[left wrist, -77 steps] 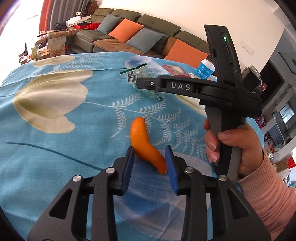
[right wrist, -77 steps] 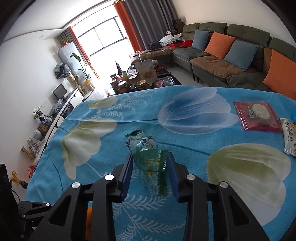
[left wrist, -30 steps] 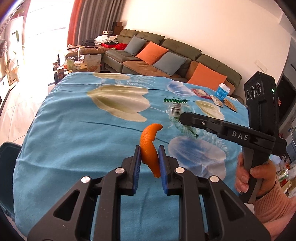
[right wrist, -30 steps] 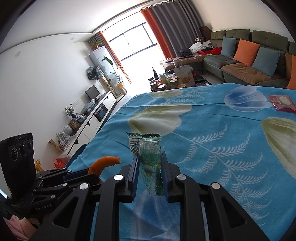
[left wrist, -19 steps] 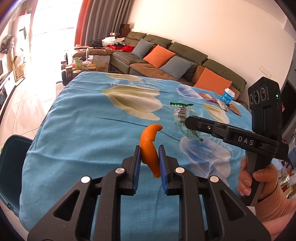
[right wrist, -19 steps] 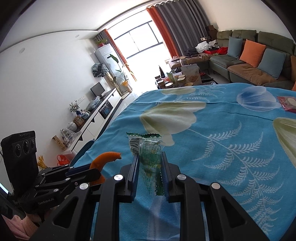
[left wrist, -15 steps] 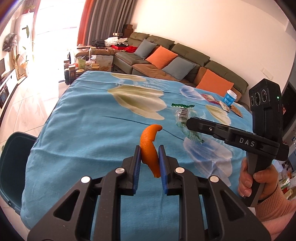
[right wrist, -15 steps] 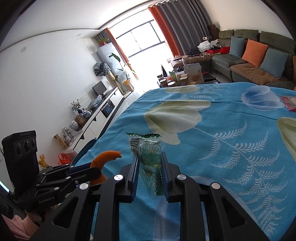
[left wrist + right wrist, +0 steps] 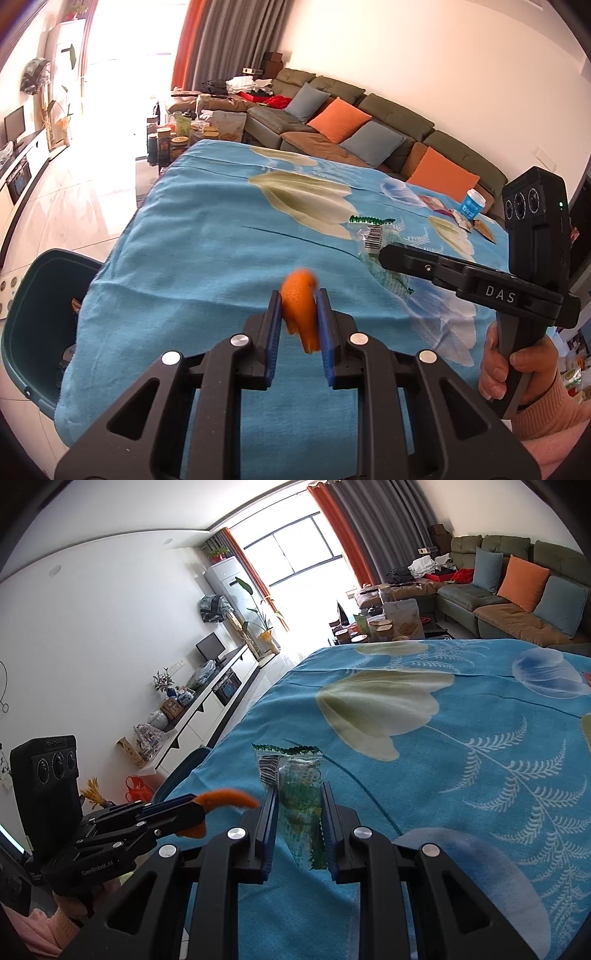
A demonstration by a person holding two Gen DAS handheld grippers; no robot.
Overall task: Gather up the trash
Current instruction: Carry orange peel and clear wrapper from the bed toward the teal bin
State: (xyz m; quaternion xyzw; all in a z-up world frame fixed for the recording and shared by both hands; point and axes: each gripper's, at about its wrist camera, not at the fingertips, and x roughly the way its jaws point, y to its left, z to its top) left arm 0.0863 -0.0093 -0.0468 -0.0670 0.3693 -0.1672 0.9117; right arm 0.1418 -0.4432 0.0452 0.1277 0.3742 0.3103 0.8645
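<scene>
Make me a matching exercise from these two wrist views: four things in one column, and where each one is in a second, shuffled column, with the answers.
Things
1. orange peel
2. clear snack wrapper
3. dark green bin
4. blue and white cup

Places
A. on the floor by the near corner of the blue tablecloth
B. between the left gripper fingers
C. at the table's far end, by the sofa
D. between the right gripper fingers

Pairs: 1-B, 2-D, 3-A, 4-C

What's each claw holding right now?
Left claw: closed on the orange peel.
Right claw: closed on the clear snack wrapper.
</scene>
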